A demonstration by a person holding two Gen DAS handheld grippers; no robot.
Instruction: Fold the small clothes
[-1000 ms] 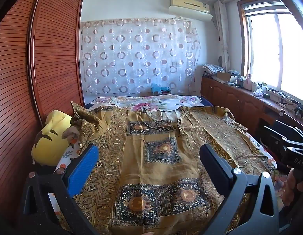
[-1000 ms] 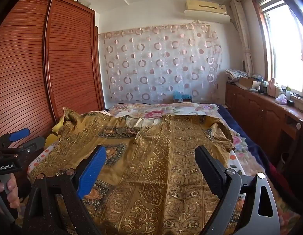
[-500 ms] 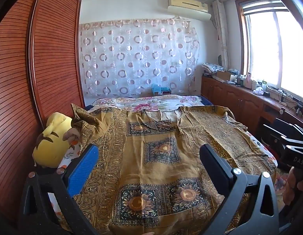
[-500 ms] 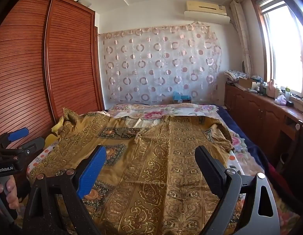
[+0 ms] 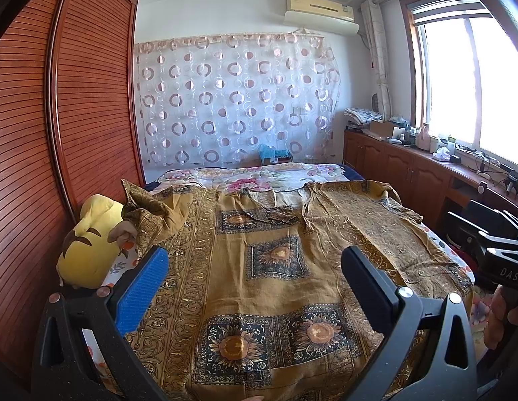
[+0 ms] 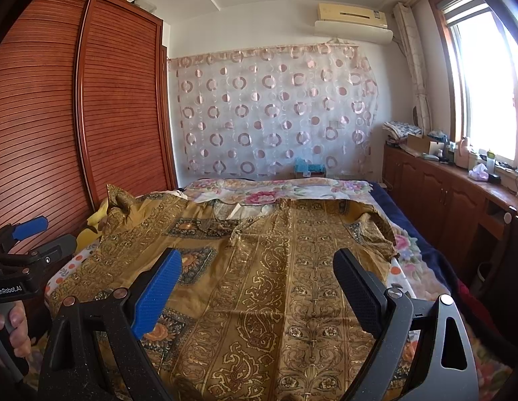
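The left tool (image 5: 250, 279) is wide open and holds nothing. The right tool (image 6: 257, 282) is wide open and empty too. The big golden shirt (image 5: 275, 267) lies flat on the bed (image 5: 259, 175), right under and in front of both tools. Its long way runs straight away from them, with the neck (image 5: 272, 202) at the far end. One sleeve (image 5: 148, 210) sticks out nearer the left tool, beside a yellow plush toy (image 5: 88, 237). The other sleeve (image 6: 372, 224) is nearer the right tool. No boxes or baskets show.

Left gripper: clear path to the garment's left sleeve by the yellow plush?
Probably yes. The left gripper is open above the garment, and nothing lies between it and the left sleeve. The plush sits beside the sleeve, touching it, not on it.
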